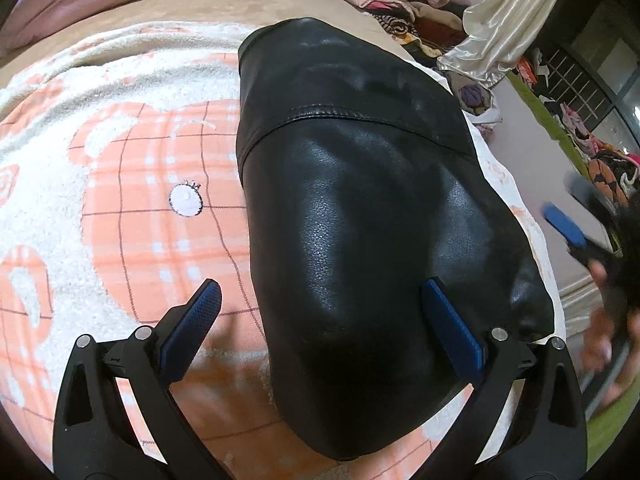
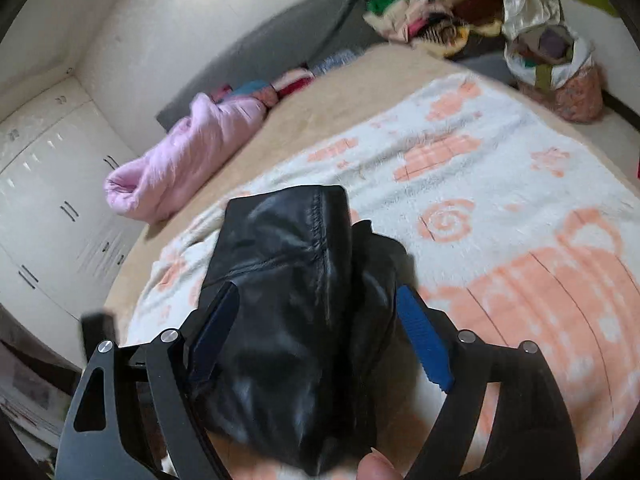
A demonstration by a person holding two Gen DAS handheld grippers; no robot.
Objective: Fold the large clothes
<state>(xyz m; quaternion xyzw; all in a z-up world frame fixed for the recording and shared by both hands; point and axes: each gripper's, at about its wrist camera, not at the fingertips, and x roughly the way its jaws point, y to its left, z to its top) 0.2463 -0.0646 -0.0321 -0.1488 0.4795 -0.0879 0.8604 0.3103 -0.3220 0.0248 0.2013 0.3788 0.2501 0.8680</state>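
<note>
Black leather jacket (image 1: 360,208), folded into a compact bundle, lies on the peach-and-white blanket (image 1: 120,184) on the bed. Left gripper (image 1: 320,312) hangs over its near end, jaws wide, gripping nothing. Right gripper (image 2: 316,320) also spread wide, jacket beneath, not pinched.

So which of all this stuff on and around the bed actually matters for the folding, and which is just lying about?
Part of the job:
- folded black leather garment
- white and peach plush blanket it lies on
- left gripper and right gripper, both open

Just lying about:
- pink rolled quilt
- heap of mixed clothes
- cream satin cloth
- white cupboards
</note>
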